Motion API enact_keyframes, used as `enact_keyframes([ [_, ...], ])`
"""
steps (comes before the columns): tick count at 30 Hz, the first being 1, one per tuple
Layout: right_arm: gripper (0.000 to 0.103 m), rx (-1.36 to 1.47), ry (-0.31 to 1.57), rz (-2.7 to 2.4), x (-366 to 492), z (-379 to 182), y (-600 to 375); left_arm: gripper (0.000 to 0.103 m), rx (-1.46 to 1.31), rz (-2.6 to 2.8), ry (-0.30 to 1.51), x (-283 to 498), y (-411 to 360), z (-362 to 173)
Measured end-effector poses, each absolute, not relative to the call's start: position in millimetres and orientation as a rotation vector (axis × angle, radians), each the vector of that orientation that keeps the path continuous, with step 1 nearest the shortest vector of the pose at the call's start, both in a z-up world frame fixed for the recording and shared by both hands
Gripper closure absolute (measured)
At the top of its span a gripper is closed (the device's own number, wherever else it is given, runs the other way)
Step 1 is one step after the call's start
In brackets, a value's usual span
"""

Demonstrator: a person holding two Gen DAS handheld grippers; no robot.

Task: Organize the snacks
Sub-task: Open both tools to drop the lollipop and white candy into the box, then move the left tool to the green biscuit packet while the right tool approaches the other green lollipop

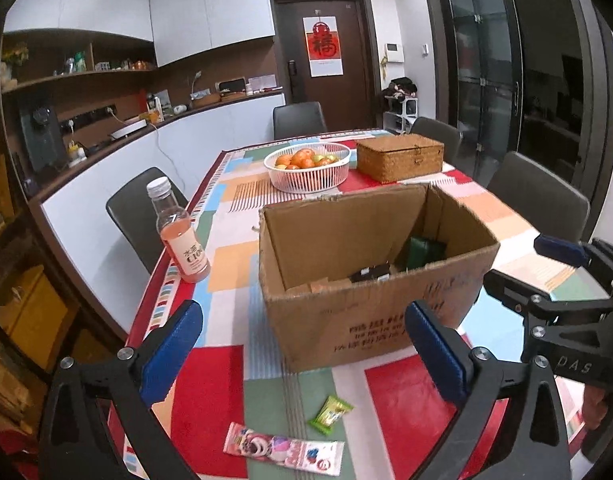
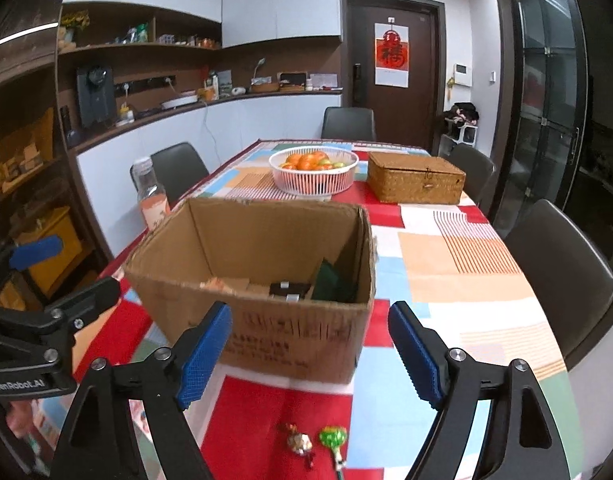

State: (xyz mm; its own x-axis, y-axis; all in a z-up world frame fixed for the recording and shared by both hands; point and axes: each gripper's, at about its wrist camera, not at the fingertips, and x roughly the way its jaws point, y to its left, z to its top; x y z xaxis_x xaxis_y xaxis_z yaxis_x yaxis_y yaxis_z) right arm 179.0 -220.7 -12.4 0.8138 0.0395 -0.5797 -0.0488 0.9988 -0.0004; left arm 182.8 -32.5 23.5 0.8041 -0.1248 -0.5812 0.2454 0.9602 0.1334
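Nearest the left wrist camera, the left gripper (image 1: 306, 344) hung over the patchwork-clothed bench (image 1: 406, 400) with its blue-padded fingers (image 1: 172, 354) spread wide and nothing between them. Below them on the cloth lay a long pink-and-white snack packet (image 1: 284, 449) and, just beyond it, a small green wrapped candy (image 1: 330, 415), the two near each other but apart. Likewise the right gripper (image 2: 310, 354) was held with its blue fingers (image 2: 204, 356) parted and empty, and on the red patch beneath it sat a small gold-and-red wrapped sweet (image 2: 300, 442) just beside a green-wrapped lollipop (image 2: 333, 440). Ahead of both grippers stood an open brown cardboard box (image 1: 366, 320) with printed lettering on its near wall; inside it were a dark green packet (image 1: 424, 252) leaning at the far right corner, a small black packet (image 1: 372, 273) and some tan pieces whose nature could not be told. To the left of the box, near the bench edge, stood an upright clear bottle of pink drink with a white cap (image 1: 180, 232). Farther back rested a white slatted basket of oranges and greenish fruit (image 1: 308, 166) and, to its right, a closed woven wicker box (image 1: 400, 156), with dark grey chairs (image 1: 298, 120) around the bench.
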Motion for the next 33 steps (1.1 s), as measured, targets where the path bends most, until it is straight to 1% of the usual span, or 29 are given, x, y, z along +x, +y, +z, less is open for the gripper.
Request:
enact_keyframes([
  [5,0.022,-0.024,0.656,0.045,170.4,-24.4,-222.8,0.0,0.243,-0.164,0.629,172.5,-31.8,6.2],
  [14,0.022,-0.024,0.758,0.007,166.1,-61.9,-224.5,0.0,0.288,-0.137,0.739,172.4,-28.6,-42.2],
  [23,0.022,-0.012,0.861,-0.07,164.0,-96.6,-233.6,0.001,0.346,-0.122,0.814,171.8,-28.9,-76.8],
  [28,0.024,-0.01,0.887,-0.088,161.3,-108.3,-237.0,0.009,0.341,-0.145,0.87,178.4,-29.6,-93.6],
  [31,0.032,0.001,0.91,-0.085,165.2,-114.3,-239.5,0.014,0.328,-0.163,0.912,184.9,-30.8,-104.7],
  [33,0.037,0.005,0.925,-0.09,168.6,-119.2,-240.9,0.021,0.322,-0.172,0.938,189.4,-31.4,-111.7],
])
